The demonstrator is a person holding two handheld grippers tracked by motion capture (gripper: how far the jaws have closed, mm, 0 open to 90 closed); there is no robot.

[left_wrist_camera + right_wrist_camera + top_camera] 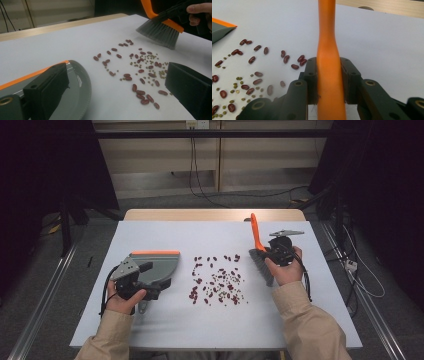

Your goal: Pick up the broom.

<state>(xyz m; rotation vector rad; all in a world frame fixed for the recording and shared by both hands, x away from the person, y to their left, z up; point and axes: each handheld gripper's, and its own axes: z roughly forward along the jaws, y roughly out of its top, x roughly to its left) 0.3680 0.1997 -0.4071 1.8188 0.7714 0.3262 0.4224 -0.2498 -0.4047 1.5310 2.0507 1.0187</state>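
My right gripper point(329, 82) is clamped on the orange handle of the brush point(260, 255), both jaws pressed flat against it, and the bristles hang just off the right edge of the spill. My left gripper point(131, 281) is at the dustpan point(157, 267); from its own view the jaws stand wide, one over the pan and one out toward the spill, and I cannot tell whether they actually grip anything, though the pan seems to sit flat on the table point(165, 320), its mouth facing the spill. The beans point(217, 280) lie scattered between pan and brush, dark red ones mixed with small green ones, clear of both. The step now, as I judge it, is the sweep: bring the bristles down behind the far right beans and draw them left toward the pan. To do it well I should keep the bristle tips touching the sheet along their whole width, move slowly so the round green ones do not skip away, and start beyond the outermost beans rather than in the middle. The pan's lip must stay pressed to the table so nothing rolls under it. Short overlapping strokes, top row first, should gather them better than one hard push.
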